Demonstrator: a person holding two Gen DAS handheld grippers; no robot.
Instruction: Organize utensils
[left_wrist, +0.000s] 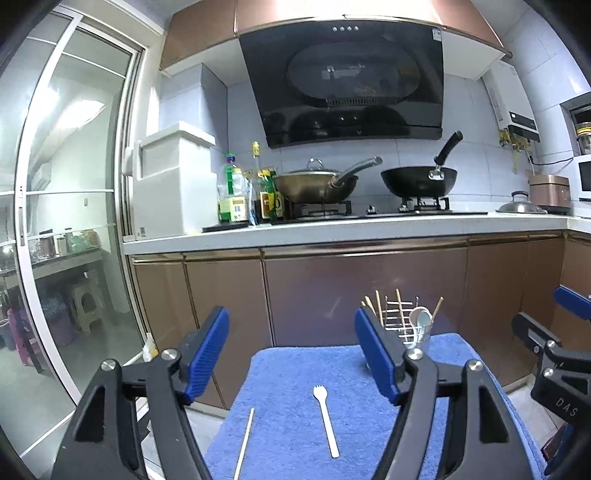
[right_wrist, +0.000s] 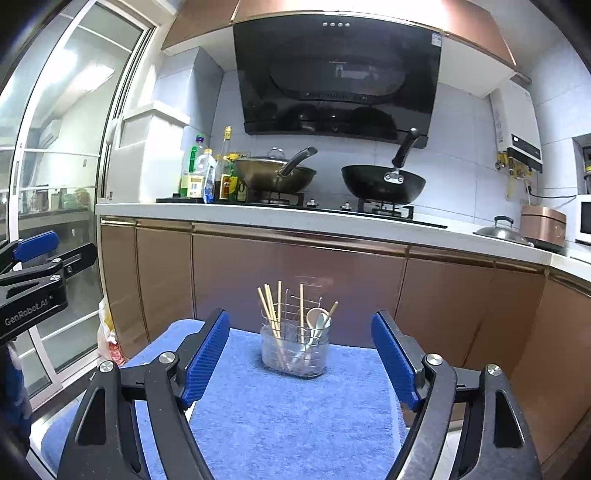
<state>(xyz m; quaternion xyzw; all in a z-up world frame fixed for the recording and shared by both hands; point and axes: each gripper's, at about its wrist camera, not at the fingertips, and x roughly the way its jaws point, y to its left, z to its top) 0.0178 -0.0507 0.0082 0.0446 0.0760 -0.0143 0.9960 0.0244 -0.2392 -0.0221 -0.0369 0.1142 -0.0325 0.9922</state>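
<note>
A clear utensil holder (right_wrist: 294, 350) with a wire rack stands at the far end of a blue towel (right_wrist: 288, 417); it holds several wooden chopsticks and pale spoons. The holder (left_wrist: 413, 325) also shows past my left gripper's right finger. On the towel (left_wrist: 291, 435) lie a white plastic fork (left_wrist: 325, 419) and a single chopstick (left_wrist: 244, 441). My left gripper (left_wrist: 291, 343) is open and empty above the towel, the fork below between its fingers. My right gripper (right_wrist: 300, 349) is open and empty, framing the holder from a distance.
Behind the towel run brown cabinet doors (right_wrist: 295, 273) under a white counter (left_wrist: 332, 229) with a stove, two woks (left_wrist: 419, 181) and bottles (left_wrist: 236, 195). A glass sliding door (left_wrist: 74, 206) stands to the left. A plastic bag (right_wrist: 109, 339) lies on the floor.
</note>
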